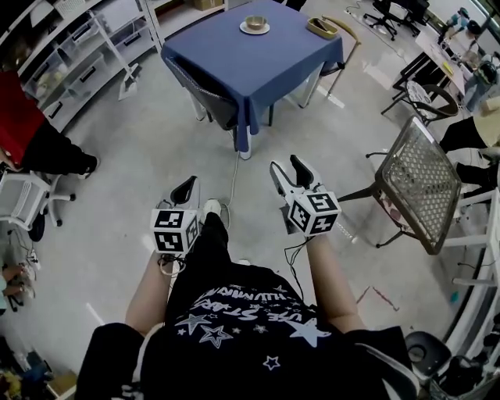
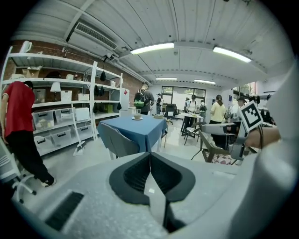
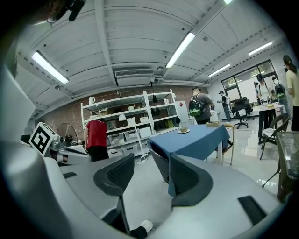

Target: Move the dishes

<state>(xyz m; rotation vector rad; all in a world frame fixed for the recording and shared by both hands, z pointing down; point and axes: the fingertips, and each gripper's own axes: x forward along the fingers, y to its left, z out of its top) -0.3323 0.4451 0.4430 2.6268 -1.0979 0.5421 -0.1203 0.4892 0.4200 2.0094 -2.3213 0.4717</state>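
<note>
Brown cup on white saucer, blue table; left claw together, right claw apart.

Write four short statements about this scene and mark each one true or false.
1. The left gripper has its jaws together. True.
2. The right gripper grips a cup. False: its jaws are apart, with nothing between them.
3. The table with the blue cloth is bare. False: a cup on a white saucer stands on it.
4. A metal mesh chair stands on the person's right. True.
</note>
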